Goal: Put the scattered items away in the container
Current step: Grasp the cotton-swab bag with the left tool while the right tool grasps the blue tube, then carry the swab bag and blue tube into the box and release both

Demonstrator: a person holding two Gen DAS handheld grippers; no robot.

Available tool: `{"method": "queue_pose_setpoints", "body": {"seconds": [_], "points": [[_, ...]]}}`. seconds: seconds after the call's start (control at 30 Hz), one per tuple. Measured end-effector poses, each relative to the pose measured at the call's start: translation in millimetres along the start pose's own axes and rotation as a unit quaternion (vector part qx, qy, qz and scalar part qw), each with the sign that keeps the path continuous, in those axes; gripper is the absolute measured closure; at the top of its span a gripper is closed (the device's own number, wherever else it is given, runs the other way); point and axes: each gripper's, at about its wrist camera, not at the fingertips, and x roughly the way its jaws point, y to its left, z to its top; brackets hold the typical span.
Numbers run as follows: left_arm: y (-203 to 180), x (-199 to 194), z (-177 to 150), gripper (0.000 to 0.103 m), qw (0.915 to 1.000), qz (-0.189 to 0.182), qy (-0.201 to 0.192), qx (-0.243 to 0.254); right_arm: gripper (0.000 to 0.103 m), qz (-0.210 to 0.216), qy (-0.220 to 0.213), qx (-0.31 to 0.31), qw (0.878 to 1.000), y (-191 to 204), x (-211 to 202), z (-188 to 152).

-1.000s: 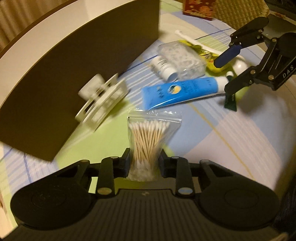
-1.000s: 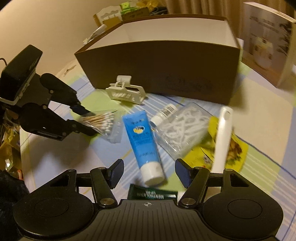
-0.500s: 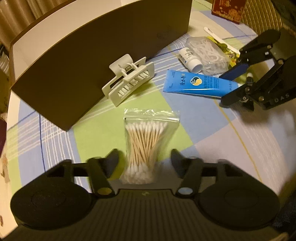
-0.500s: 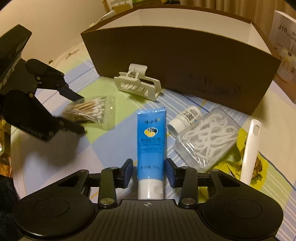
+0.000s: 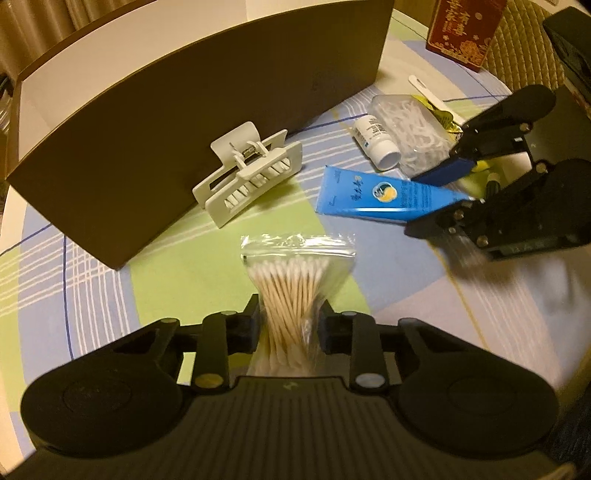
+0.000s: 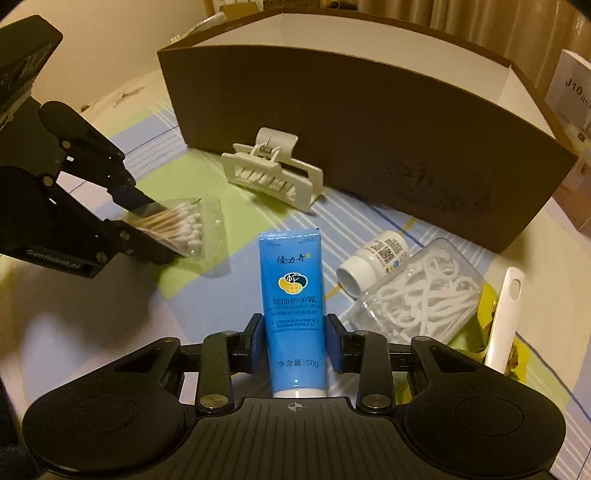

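Note:
A brown cardboard box (image 5: 155, 122) with a white inside stands at the back; it also shows in the right wrist view (image 6: 369, 122). My left gripper (image 5: 288, 325) is shut on a clear bag of cotton swabs (image 5: 291, 291), which also shows in the right wrist view (image 6: 181, 229). My right gripper (image 6: 295, 341) is shut on a blue hand cream tube (image 6: 291, 295), also seen from the left (image 5: 380, 195). A white hair claw clip (image 6: 273, 173) lies in front of the box.
A small white bottle (image 6: 373, 258), a clear case of floss picks (image 6: 421, 295), a yellow packet (image 6: 487, 306) and a white stick (image 6: 506, 317) lie on the right of the checked cloth. A red box (image 5: 465, 29) stands at the far right.
My left gripper opened, then closed on the swab bag. My right gripper moved in over the blue tube and closed on it.

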Motion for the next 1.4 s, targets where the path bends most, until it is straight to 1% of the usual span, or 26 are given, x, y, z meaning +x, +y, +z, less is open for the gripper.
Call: {"method": "queue_pose_setpoints", "body": {"seconds": [0.2, 0.3, 0.4, 0.47, 0.57, 0.63, 0.7, 0.8, 0.9, 1.07, 1.23, 1.4], "points": [[-3.9, -1.2, -1.3, 0.082, 0.9997, 0.011, 0.002, -0.021, 0.067, 0.012, 0.017, -0.001, 1.0, 7.9, -4.9, -5.1], [-5.7, -4.6, -2.9, 0.083, 0.9994, 0.013, 0.004, -0.031, 0.068, 0.031, 0.027, 0.003, 0.999, 13.0, -8.7, -8.6], [-7.4, -11.9, -3.9, 0.083, 0.9992, 0.012, 0.001, -0.037, 0.068, 0.054, 0.029, -0.003, 0.998, 20.2, -15.9, -11.6], [-10.5, -20.1, -4.0, 0.083, 0.9996, 0.009, -0.002, -0.026, 0.068, 0.072, 0.022, -0.001, 0.997, 21.8, -24.6, -11.7], [-11.6, -35.8, -4.0, 0.083, 0.9998, 0.015, -0.008, -0.005, 0.068, 0.089, 0.007, 0.007, 0.996, 18.4, -40.9, -10.1], [-7.2, -47.3, -2.6, 0.083, 0.9997, 0.012, -0.017, -0.009, 0.068, 0.099, -0.005, 0.014, 0.995, 12.9, -52.7, -7.5], [-2.4, -60.5, 1.3, 0.083, 0.9994, 0.017, -0.03, -0.007, 0.068, 0.107, -0.02, 0.019, 0.994, 6.7, -65.0, -2.9], [3.3, -77.6, 10.6, 0.083, 0.9984, 0.026, -0.05, -0.002, 0.068, 0.114, -0.046, 0.027, 0.992, -5.1, -83.9, 8.6], [8.8, -92.2, 23.2, 0.083, 0.9971, 0.027, -0.071, 0.004, 0.068, 0.115, -0.071, 0.034, 0.99, -17.1, -99.1, 24.7], [23.0, -110.3, 50.1, 0.083, 0.9934, 0.043, -0.105, 0.02, 0.068, 0.097, -0.107, 0.03, 0.989, -33.2, -113.0, 57.7], [43.9, -120.4, 84.7, 0.083, 0.9882, 0.064, -0.136, 0.029, 0.068, 0.081, -0.138, 0.033, 0.987, -47.6, -115.7, 94.3], [66.4, -108.2, 120.4, 0.083, 0.9869, 0.084, -0.136, 0.026, 0.068, 0.068, -0.149, 0.047, 0.985, -66.4, -103.2, 130.5]]}}
